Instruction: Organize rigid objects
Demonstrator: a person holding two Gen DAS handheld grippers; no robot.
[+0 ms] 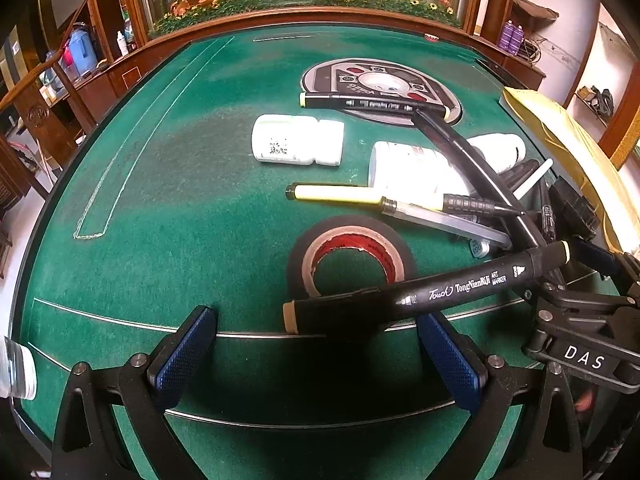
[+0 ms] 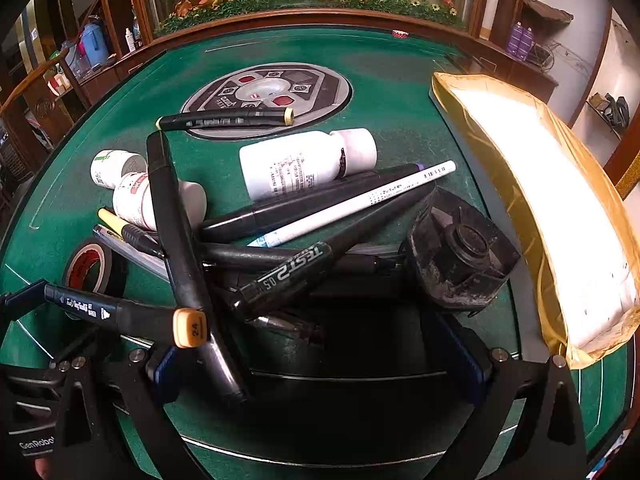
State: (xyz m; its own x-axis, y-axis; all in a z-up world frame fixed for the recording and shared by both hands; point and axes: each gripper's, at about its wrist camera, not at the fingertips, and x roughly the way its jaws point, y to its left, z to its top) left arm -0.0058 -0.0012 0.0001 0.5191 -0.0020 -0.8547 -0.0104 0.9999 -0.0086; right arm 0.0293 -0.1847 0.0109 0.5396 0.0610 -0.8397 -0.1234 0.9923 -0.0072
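Clearly the left tool (image 1: 316,344) is spread wide over the green tabletop (image 1: 160,200), nothing between its pads, with the tape roll (image 1: 352,256) just ahead. Further right, the right tool (image 2: 320,360) also gapes, low behind the tangled pens (image 2: 280,220). The art marker (image 1: 420,296) looks propped across them; nudging the pile could roll it off.

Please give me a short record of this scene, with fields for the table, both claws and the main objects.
table: green felt
left claw: open
right claw: open
art marker: bridges both claws, grip unclear
pen pile: crossed, before right claw
tape roll: flat, before left claw
white bottles: three, lying down
gold envelope: table's right edge
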